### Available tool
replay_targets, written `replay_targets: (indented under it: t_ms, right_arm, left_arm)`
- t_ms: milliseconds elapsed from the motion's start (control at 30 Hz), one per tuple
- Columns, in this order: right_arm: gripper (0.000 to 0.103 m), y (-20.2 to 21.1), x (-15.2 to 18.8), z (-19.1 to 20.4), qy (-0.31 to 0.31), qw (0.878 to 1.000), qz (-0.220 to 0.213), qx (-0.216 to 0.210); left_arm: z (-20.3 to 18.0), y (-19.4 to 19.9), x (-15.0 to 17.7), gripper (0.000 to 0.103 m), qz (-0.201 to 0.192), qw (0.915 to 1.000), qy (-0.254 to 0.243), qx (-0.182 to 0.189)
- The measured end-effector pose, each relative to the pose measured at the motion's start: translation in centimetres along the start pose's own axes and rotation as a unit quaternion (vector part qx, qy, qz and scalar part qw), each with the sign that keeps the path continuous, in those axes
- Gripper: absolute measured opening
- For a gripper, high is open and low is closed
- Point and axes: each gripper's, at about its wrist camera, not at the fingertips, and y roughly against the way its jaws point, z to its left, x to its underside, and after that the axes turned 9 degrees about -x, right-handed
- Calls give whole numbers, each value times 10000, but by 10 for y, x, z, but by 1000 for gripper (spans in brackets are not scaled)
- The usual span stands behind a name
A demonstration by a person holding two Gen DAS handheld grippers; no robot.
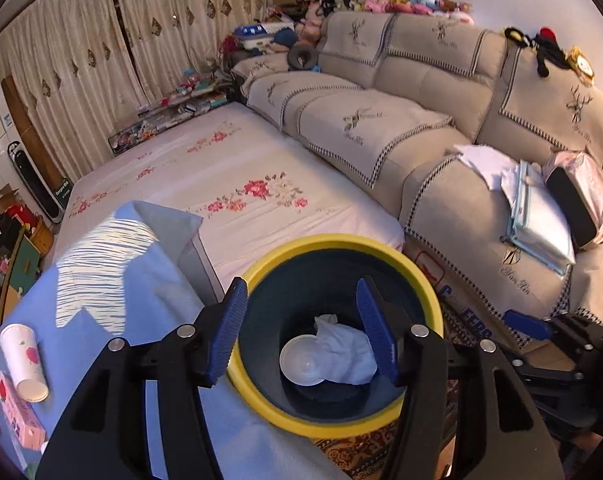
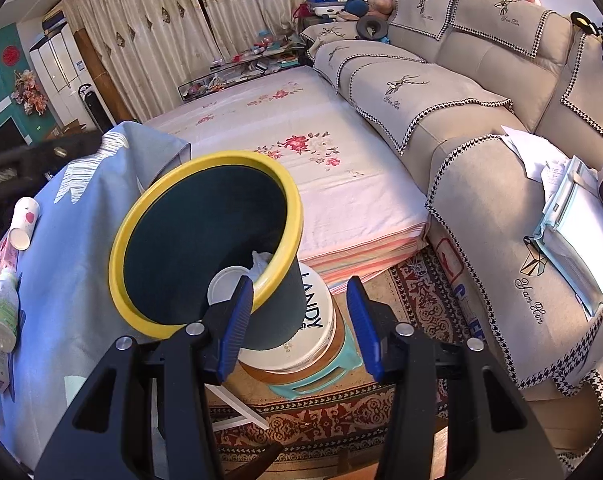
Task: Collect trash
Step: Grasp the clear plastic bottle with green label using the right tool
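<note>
From the left wrist, the left gripper [image 1: 301, 328] points down over the bin [image 1: 381, 420], jaws apart and empty, straddling its open mouth; a tissue [image 1: 341, 352] and a lid [image 1: 301, 364] lie at the bottom. A cup [image 1: 23, 360] lies on the blue cloth [image 1: 149, 280] just left of the yellow rim. From the right wrist, the right gripper [image 2: 299, 324] hangs half open beside the bin's [image 2: 205, 240] near rim, holding nothing, above a stool [image 2: 321, 376] on the rug [image 2: 341, 420].
</note>
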Motion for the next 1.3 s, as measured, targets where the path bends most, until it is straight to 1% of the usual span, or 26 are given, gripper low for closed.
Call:
replay_targets:
  t_ms: [133,167,300,333,400,467,567,667,767,867,933,967,1033,1100,1200,1300]
  right_arm:
    - [47,0,2,12,82,9999,27,-85]
    - [48,0,2,16,117,9999,32,-106]
    - [49,-1,4,38,309,9992,58,-244]
    - [49,-1,4,43,356,9990,63,-278]
    - [51,-1,5,61,510,9979,77,-387]
    - [52,0,6,81,708,9963,86,-489]
    - [53,1,8,115,1035,9922,117,-685]
    - [54,1,11,154,1376,9862,149,-905]
    - [54,2,17,195,1694,9783,197,-1175]
    - [58,5,21,231,1930,9698,237,-1473]
    - [60,9,27,254,2089,9629,223,-1694]
    - [63,10,28,264,2161,9596,214,-1791]
    - [67,13,34,287,2369,9502,242,-2011]
    - [68,13,41,306,2577,9415,327,-2148]
    - [74,5,53,331,2893,9326,453,-2111]
    - [74,-9,63,344,3020,9290,613,-2051]
  left_arm:
    - [34,63,7,69,-431,9985,331,-16]
    - [44,78,12,71,-516,9978,414,-21]
    - [89,135,36,83,-858,9929,800,-168]
    - [104,152,47,88,-953,9909,913,-272]
    - [126,175,68,93,-1066,9870,1100,-486]
    - [150,196,93,93,-1103,9832,1264,-722]
    - [186,221,133,97,-1070,9756,1551,-1130]
    - [222,241,172,97,-934,9670,1849,-1484]
    - [252,260,205,97,-872,9575,2157,-1702]
    - [279,281,238,97,-882,9448,2460,-1974]
    - [291,288,254,98,-878,9374,2623,-2114]
    - [295,291,264,98,-867,9348,2696,-2143]
    - [305,295,278,98,-837,9311,2818,-2158]
    - [310,295,288,98,-799,9281,2916,-2175]
    - [317,292,300,98,-732,9244,3057,-2162]
    - [323,288,312,98,-691,9230,3145,-2108]
